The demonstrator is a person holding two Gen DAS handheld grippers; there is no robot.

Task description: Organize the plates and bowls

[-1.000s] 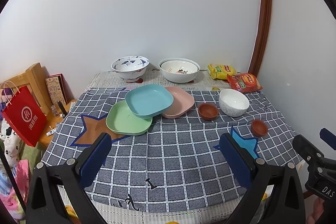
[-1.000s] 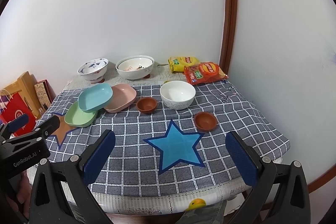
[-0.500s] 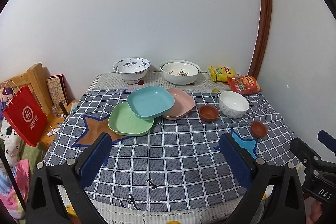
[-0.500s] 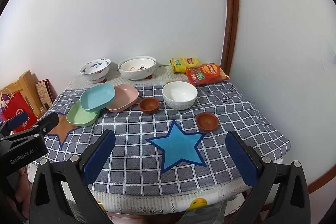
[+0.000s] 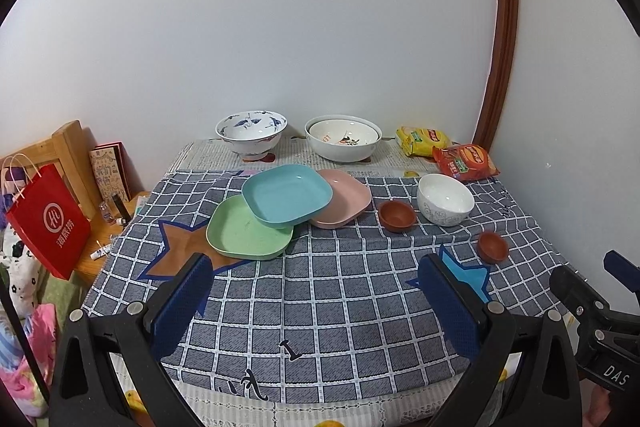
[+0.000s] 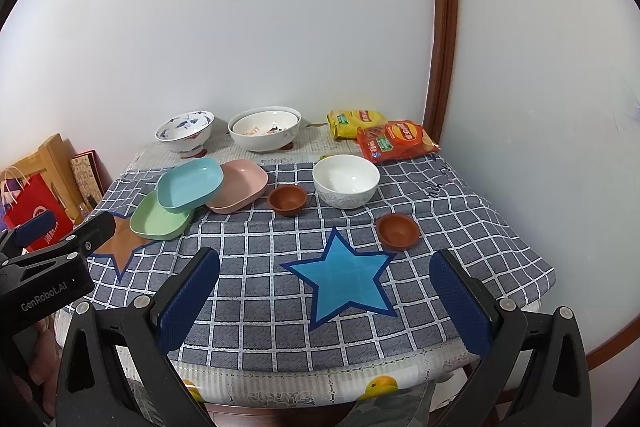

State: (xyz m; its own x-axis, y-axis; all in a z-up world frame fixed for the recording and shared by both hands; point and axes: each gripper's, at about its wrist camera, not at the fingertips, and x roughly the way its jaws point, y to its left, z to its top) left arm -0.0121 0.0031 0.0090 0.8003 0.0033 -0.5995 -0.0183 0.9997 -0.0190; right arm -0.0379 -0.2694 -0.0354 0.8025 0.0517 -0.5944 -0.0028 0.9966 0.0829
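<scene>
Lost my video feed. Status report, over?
Left gripper and right gripper open, empty, short of the table. Blue plate rests tilted on green plate and pink plate. Path clear.

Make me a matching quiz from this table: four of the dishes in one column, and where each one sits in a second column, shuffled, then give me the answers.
Column one
1. blue plate
2. green plate
3. plain white bowl
4. blue-patterned bowl

Column two
A. at the back of the table, left of the big white bowl
B. lowest of the overlapping plates, nearest the brown star
C. beside the red snack bag
D. resting tilted on top of two other plates

Pairs: 1-D, 2-B, 3-C, 4-A
</scene>
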